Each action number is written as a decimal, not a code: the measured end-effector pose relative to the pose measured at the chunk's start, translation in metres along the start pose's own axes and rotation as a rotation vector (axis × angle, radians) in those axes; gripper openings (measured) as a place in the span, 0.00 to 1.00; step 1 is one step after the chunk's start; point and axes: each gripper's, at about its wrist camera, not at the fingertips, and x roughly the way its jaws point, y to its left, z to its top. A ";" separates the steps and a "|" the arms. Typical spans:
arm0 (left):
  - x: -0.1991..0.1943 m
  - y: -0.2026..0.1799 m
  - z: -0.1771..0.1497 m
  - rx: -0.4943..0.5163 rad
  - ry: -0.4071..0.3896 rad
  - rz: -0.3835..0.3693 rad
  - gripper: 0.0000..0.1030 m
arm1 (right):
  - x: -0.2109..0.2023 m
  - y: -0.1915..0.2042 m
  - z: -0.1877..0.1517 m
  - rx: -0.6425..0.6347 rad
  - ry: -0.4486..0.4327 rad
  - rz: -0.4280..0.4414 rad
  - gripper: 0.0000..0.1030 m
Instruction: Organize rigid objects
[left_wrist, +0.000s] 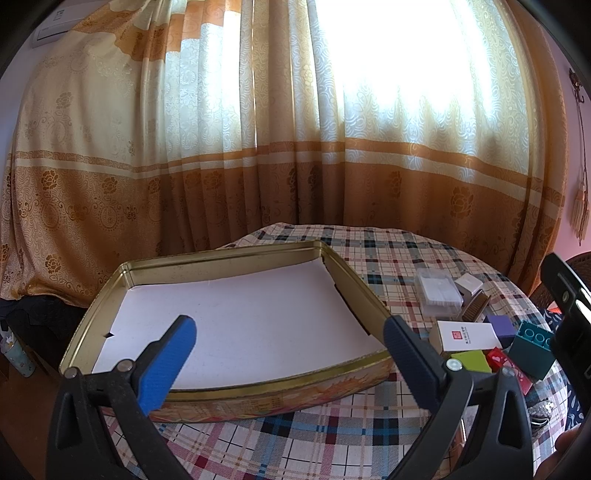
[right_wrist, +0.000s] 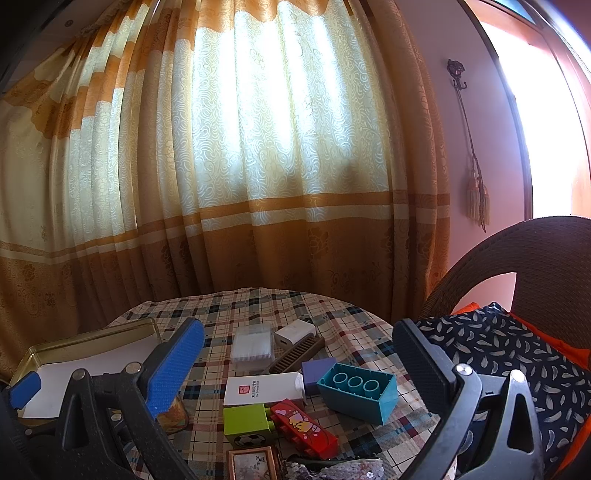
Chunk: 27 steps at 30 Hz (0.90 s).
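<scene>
A gold tin tray (left_wrist: 354, 284) lined with white paper lies on the plaid table, also seen at the left as the tray (right_wrist: 88, 334). My left gripper (left_wrist: 290, 339) hangs open above its near edge, nothing between the fingers. To the right lies a cluster: a teal block (right_wrist: 356, 391), a white box (right_wrist: 264, 387), a purple block (right_wrist: 317, 371), a green block (right_wrist: 247, 421), a red block (right_wrist: 303, 424), a brown comb (right_wrist: 295, 354), a white charger (right_wrist: 295, 330) and a clear box (right_wrist: 251, 345). My right gripper (right_wrist: 299, 354) is open above this cluster.
A picture frame (right_wrist: 253, 463) and a sequined item (right_wrist: 332, 467) lie at the table's near edge. A wicker chair (right_wrist: 535, 258) with a patterned cushion (right_wrist: 498, 343) stands right of the table. Curtains hang behind it. The cluster shows in the left wrist view as the white box (left_wrist: 467, 336).
</scene>
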 end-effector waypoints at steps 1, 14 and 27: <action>0.000 0.000 0.000 0.000 0.000 0.000 1.00 | 0.000 0.000 0.000 0.000 0.000 0.000 1.00; 0.000 -0.003 -0.001 0.001 -0.007 0.001 1.00 | -0.002 -0.003 -0.001 0.003 -0.008 -0.001 1.00; -0.001 -0.001 0.000 -0.003 -0.008 0.000 1.00 | -0.010 -0.017 -0.002 0.004 0.023 0.034 1.00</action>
